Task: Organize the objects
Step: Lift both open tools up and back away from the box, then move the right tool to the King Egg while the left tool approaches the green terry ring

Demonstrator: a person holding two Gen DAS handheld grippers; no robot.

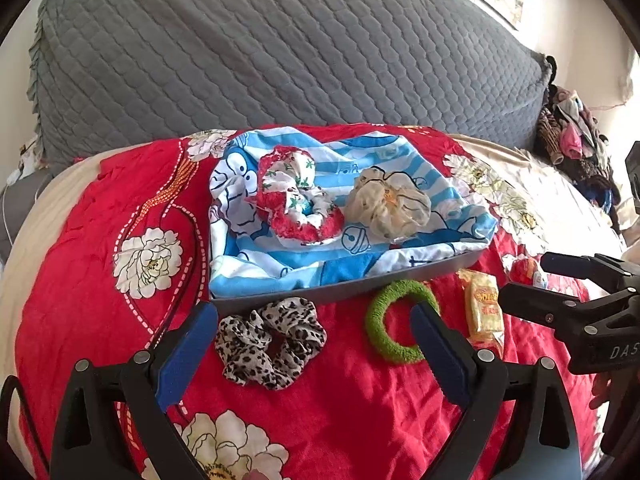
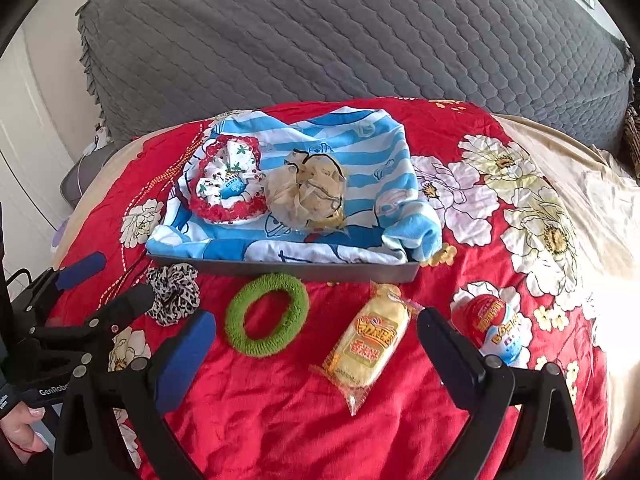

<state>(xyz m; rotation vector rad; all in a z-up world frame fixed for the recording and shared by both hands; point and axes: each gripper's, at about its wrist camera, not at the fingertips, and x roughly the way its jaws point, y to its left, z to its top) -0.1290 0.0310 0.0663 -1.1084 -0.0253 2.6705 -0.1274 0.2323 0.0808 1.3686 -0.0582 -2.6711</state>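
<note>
Looking along my left gripper (image 1: 314, 344), I saw its blue-padded jaws spread wide, holding nothing, hovering over the red floral bedspread (image 1: 352, 400). I took the grey tray (image 2: 280, 270) as my landmark. It sat on the bedspread, lined with a blue-and-white cartoon cloth (image 1: 340, 264). Inside it, on the cloth, lay a red-and-white scrunchie (image 1: 296, 196) toward the left and a cream scrunchie (image 1: 388, 202) just beside it on the right.

The rest lay on the bedspread in front of the tray's near wall. The leopard-print scrunchie (image 1: 270, 340) was just before the tray's left end, between my left gripper's fingers but touched by neither, as far as I could tell. The green hair ring (image 1: 396, 320) lay before the tray's middle; the left gripper's right-hand finger crossed over it in that view, and I could not tell whether it touched. The yellow snack packet (image 2: 370, 350) lay before the tray's right end, and the red-and-blue egg-shaped toy (image 2: 494, 328) sat beyond the tray's right corner.

My right gripper (image 2: 316, 356) was likewise wide apart and empty. The snack packet lay between its fingers, untouched by either, with the green ring near its left finger and the egg toy just outside its right one. Behind the tray rose a grey quilted pillow (image 2: 360, 40).
</note>
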